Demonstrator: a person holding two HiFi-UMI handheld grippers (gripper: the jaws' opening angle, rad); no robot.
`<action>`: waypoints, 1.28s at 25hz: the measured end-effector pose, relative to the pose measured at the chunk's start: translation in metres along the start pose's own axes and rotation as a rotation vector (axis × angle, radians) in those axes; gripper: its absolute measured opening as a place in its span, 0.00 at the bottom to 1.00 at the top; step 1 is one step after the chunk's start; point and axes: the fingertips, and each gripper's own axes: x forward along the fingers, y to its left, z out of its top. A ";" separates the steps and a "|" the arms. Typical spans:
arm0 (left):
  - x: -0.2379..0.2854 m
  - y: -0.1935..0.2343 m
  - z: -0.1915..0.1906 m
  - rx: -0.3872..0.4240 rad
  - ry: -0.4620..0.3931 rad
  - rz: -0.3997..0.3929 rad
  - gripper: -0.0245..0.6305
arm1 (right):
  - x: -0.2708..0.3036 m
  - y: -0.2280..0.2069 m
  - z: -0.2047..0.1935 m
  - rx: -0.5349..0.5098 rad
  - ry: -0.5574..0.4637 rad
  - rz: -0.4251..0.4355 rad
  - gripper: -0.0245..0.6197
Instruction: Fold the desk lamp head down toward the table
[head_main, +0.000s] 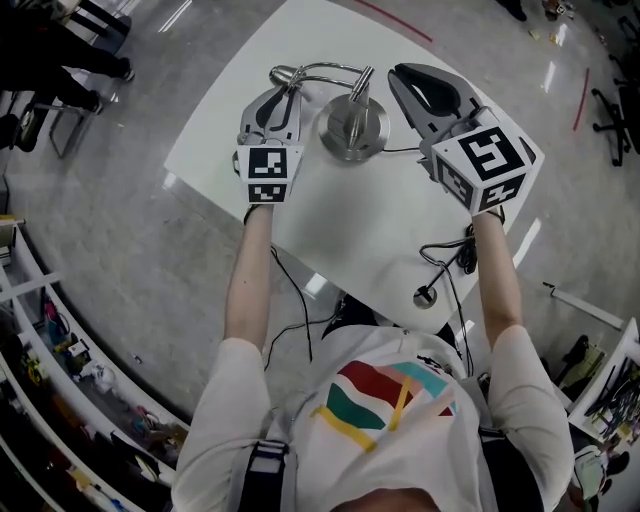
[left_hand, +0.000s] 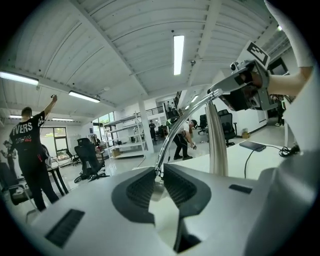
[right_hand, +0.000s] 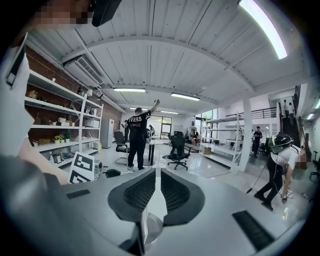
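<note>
Left gripper clamping lamp neck, apparently folding head down; right gripper pinched empty beside lamp base, next likely steadying it.

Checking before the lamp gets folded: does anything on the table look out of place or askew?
Only the black cord: it lies bunched in a tangle at the table's near edge, its round switch right at the edge. The lamp stands upright.

Desk lamp: chrome, round base flat on the white tabletop, near its far edge. Short upright post. Thin curved arm arches left from the post top to a small head, low over the tabletop. Arm end pinched in the left tool.
</note>
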 end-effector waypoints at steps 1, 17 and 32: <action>0.001 -0.003 -0.001 0.008 0.003 -0.006 0.17 | 0.000 0.000 -0.004 -0.008 0.010 0.002 0.10; 0.004 -0.029 -0.012 0.086 0.052 -0.049 0.17 | 0.011 0.042 -0.068 -0.176 0.180 0.127 0.10; -0.012 -0.024 0.000 -0.031 0.016 0.028 0.17 | -0.006 0.053 -0.065 -0.052 0.145 0.084 0.10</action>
